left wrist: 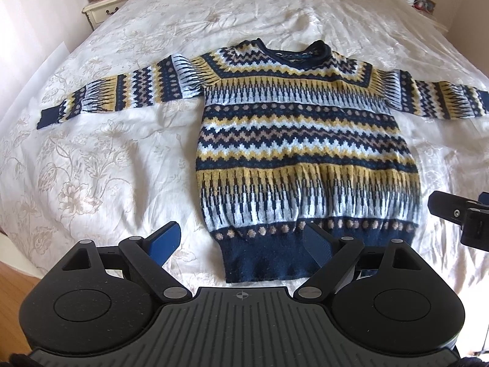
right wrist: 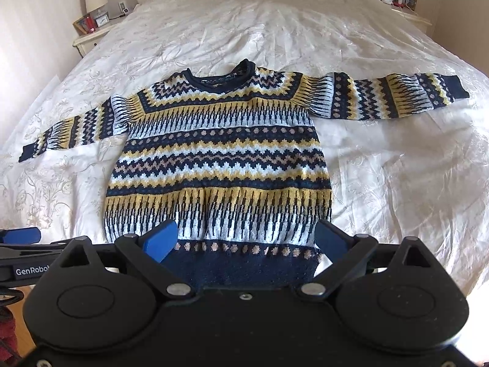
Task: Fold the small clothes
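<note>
A small knitted sweater (left wrist: 305,140) in navy, yellow and white bands lies flat, front up, on the bed, both sleeves spread out sideways and its navy hem nearest me. It also shows in the right wrist view (right wrist: 220,165). My left gripper (left wrist: 241,243) is open and empty, hovering over the hem's left corner. My right gripper (right wrist: 247,241) is open and empty, above the middle of the hem. The right gripper's side shows at the right edge of the left wrist view (left wrist: 458,217).
The bed (left wrist: 122,128) has a cream floral bedspread with wrinkles. A nightstand (left wrist: 105,3) with small items stands at the far left, another nightstand (right wrist: 406,9) at the far right. Wooden floor (left wrist: 15,281) shows at the near left of the bed.
</note>
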`<state>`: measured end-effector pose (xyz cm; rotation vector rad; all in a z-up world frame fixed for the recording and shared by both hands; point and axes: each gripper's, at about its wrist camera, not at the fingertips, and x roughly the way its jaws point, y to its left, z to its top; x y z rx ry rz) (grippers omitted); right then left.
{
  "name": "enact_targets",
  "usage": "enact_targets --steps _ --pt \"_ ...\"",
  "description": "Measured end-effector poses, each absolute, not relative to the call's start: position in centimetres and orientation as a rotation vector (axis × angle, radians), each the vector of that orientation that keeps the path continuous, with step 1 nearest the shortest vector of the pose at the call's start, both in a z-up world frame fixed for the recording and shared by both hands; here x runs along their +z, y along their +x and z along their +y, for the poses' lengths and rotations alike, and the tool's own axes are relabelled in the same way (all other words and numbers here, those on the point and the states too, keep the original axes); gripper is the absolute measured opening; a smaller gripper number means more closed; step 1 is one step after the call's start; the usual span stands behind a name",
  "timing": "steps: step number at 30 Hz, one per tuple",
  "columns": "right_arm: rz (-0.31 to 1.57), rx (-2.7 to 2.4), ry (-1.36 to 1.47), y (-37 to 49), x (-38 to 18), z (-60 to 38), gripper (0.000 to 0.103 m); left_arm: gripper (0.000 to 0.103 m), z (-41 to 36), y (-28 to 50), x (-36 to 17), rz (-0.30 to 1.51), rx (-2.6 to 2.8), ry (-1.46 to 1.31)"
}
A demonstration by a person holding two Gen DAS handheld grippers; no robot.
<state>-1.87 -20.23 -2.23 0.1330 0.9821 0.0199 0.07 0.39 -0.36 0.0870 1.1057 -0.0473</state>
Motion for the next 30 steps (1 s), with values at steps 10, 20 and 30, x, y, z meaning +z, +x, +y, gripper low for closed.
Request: enact_targets --steps 10,20,30 --pt "0.985 0.022 0.142 -2.0 -2.1 -20.1 0.097 0.087 0.1 0.2 -0.5 1.120 -0.048 0.086" --pt "0.993 0.029 0.150 -2.0 -2.5 -20.2 0.097 0.087 0.1 0.4 -1.0 1.153 -0.034 0.100" --pt "1.015 0.043 0.151 -1.2 -3.0 -20.5 0.097 0.087 -0.2 0.9 -1.5 1.179 -0.029 0.088"
